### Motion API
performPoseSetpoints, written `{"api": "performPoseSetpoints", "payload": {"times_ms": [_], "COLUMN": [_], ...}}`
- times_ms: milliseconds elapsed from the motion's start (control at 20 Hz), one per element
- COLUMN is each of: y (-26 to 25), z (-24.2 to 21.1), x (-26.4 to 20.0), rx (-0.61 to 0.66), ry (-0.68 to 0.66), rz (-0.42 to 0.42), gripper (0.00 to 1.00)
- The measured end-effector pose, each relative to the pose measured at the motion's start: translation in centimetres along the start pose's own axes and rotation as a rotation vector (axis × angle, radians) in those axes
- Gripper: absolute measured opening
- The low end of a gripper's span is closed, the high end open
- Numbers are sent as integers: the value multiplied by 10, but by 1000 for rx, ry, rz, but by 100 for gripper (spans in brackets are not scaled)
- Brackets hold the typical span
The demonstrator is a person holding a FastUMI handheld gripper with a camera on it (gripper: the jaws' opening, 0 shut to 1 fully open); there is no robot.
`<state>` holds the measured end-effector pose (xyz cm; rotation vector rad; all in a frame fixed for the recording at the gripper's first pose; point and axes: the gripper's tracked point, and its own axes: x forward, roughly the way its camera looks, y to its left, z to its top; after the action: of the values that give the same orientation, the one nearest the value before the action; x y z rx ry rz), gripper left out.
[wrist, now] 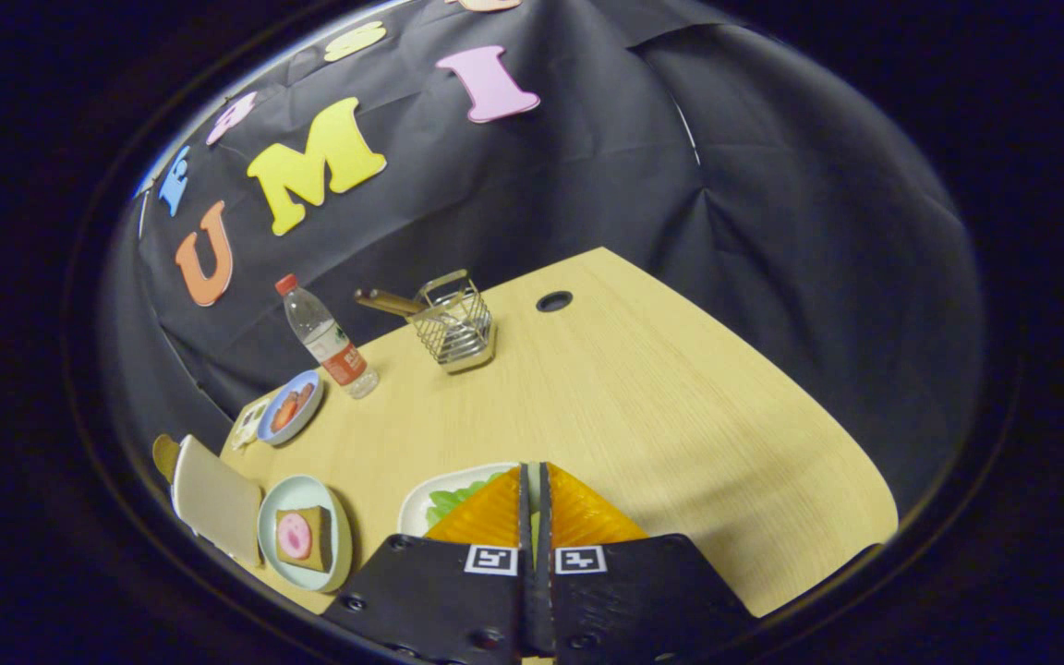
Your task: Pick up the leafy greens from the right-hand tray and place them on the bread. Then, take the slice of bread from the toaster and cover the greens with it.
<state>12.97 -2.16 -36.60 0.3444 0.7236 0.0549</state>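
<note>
a: report gripper (535, 480) state.

b: the two orange fingers (486, 517) are pressed almost together, a thin slit between them. nothing can be seen clamped in the slit. treat it as closed and empty.

a: locate the leafy greens (458, 499).

b: just ahead of the fingertips and slightly to their left, lying in a white tray (421, 508). the fingers cover most of the tray, so part of the greens is hidden.

a: locate the bread (306, 538).

b: further left of the fingers, on a pale green plate (306, 531), with a pink round slice on top. beside that plate, further left again, stands a flat pale slab with a brown edge (213, 499); this is judged to be the toaster slice, not confirmed.

a: handling properties of the greens?

b: judged light, soft and limp. they will fold and may tear, and could slip off ribbed pads if pinched loosely. take hold at the thickest bunched part, not at a leaf edge. the fingers must be spread before descent.

a: orientation and long axis?

b: cannot tell. the exposed part is too small to show it. the tray's visible rim runs roughly crosswise to the fingers.

a: other items?

b: well beyond the fingers on the wooden table (680, 388): a wire rack (453, 323), a water bottle (324, 337), a blue plate (290, 406).
</note>
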Motion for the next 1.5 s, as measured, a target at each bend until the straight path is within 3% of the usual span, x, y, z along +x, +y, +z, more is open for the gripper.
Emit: {"api": "performPoseSetpoints", "payload": {"times_ms": [550,800,1250,1500], "y": [67,131,300,356], "z": [36,36,-29,-76], "x": [-53,-77,-88,-81], "rx": [-133,-176,-194,-126], "ry": [-67,-86,-36,35], "rz": [50,94,252,301], "gripper": [1,0,0,0]}}
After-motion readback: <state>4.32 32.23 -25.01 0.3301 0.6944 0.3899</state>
